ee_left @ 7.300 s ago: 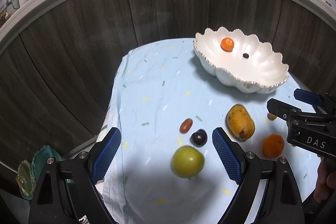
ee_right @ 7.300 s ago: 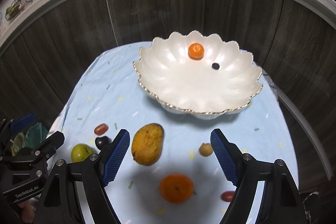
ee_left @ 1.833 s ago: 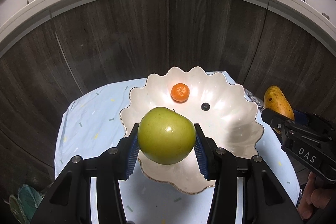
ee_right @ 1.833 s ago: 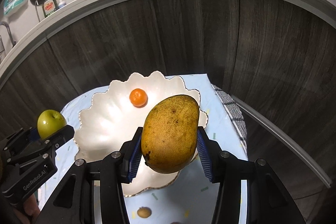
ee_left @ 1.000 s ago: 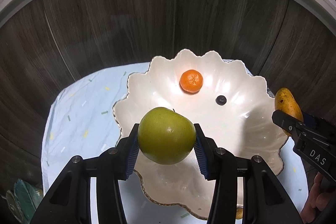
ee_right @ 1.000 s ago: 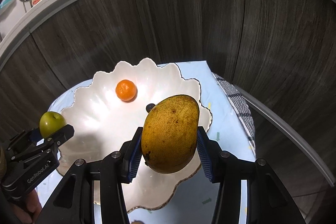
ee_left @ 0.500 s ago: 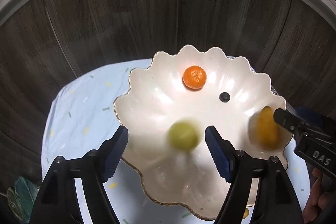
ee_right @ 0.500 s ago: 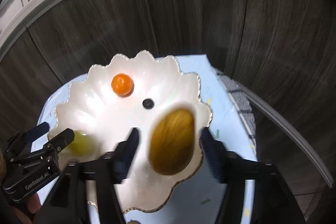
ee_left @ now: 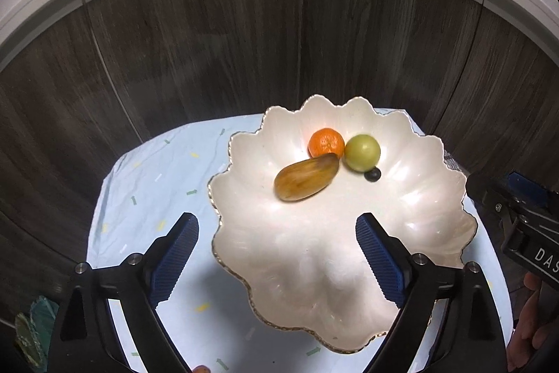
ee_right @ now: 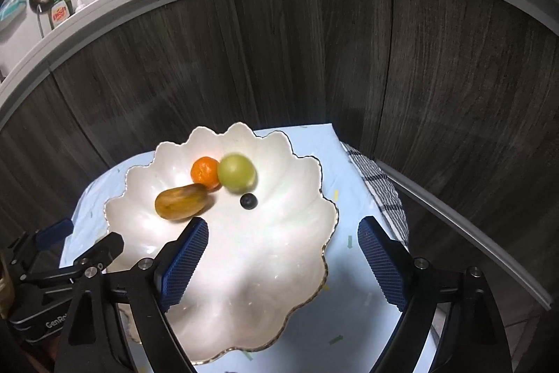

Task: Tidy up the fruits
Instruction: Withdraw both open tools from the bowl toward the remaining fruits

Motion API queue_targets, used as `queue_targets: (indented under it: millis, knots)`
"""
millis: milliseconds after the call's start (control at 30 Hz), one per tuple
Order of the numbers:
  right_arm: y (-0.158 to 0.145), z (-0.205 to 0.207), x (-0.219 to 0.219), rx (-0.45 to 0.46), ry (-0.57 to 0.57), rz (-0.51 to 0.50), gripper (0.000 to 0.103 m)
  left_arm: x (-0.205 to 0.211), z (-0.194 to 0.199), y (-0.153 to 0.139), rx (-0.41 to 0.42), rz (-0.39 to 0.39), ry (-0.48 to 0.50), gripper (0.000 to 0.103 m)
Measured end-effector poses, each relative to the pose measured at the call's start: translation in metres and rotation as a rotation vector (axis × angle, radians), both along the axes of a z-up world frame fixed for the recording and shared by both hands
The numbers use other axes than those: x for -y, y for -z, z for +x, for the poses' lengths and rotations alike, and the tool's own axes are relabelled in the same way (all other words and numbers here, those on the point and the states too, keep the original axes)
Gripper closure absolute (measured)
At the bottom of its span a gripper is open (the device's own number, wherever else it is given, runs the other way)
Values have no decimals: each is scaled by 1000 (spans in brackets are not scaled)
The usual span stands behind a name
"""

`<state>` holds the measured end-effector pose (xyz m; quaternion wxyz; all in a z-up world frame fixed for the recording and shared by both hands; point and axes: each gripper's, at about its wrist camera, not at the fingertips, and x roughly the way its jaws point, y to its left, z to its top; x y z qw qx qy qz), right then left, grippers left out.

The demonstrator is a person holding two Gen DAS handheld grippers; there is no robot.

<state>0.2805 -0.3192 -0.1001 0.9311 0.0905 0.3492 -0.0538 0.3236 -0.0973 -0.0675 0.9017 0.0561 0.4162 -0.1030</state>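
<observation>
**Apple and mango loose in the bowl, both tongs empty**

Left wrist view: left gripper (ee_left: 277,247) wide and empty, jaws just opened, nothing between them but the near wall of the scalloped white bowl (ee_left: 412,198). Mango (ee_left: 306,176) on its side, tip against the mandarin (ee_left: 326,142); green apple (ee_left: 362,152) touching the mandarin, a blueberry (ee_left: 372,175) just beside. Slightly blurred, so possibly not settled; risk of the apple rolling on and pressing the blueberry. Gilt rim close under both pads: a careless dip could clip it and tip the bowl. Open cloth (ee_left: 146,184) to the left.

Right wrist view: right gripper (ee_right: 283,252) likewise spread, just opened, holding nothing. Bowl near the table's right edge, checked towel (ee_right: 380,187) past it; little room there. Left gripper's body low at left, close alongside: crossing paths risks a knock. Clear room upward and back.
</observation>
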Motion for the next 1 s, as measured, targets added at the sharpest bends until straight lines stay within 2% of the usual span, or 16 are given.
queue_targets:
  millis: [633, 1000]
  knots:
    - [-36, -42, -17, 65, -12, -31, 15, -23, -36, -39, 62, -14, -14, 10]
    - [-43, -63, -27, 78, -27, -35, 15, -38, -61, -49, 81, -20, -25, 10]
